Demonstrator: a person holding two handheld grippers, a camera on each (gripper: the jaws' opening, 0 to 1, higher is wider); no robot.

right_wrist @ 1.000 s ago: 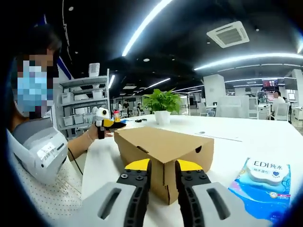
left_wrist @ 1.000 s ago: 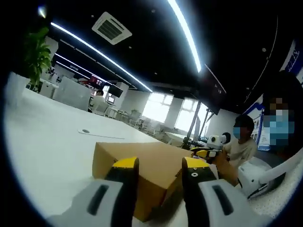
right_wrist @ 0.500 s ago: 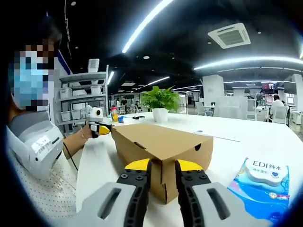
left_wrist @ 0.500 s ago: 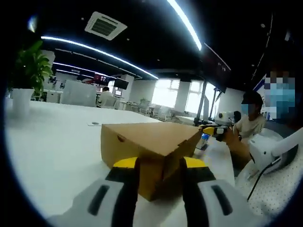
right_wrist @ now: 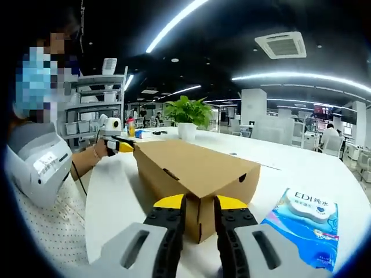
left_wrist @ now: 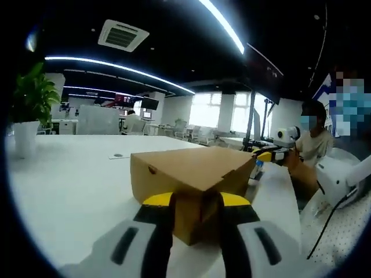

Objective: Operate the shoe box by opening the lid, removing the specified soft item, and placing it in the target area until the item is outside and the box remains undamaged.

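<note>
A: Biggest first: what sits on the white counter?

B: A brown cardboard shoe box, lid down, near the counter's edge. Beside it lies a blue wet-wipes pack.

A: Why are both tools on the box?

B: My guess is to pinch opposite corners so the lid can be lifted evenly without tearing the card. The soft item is hidden inside.

A: Their state?

B: The right hand-held gripper has its jaws narrowed onto the near corner. The left hand-held gripper clamps the far corner likewise, held low and level. A potted plant stands further back.
</note>
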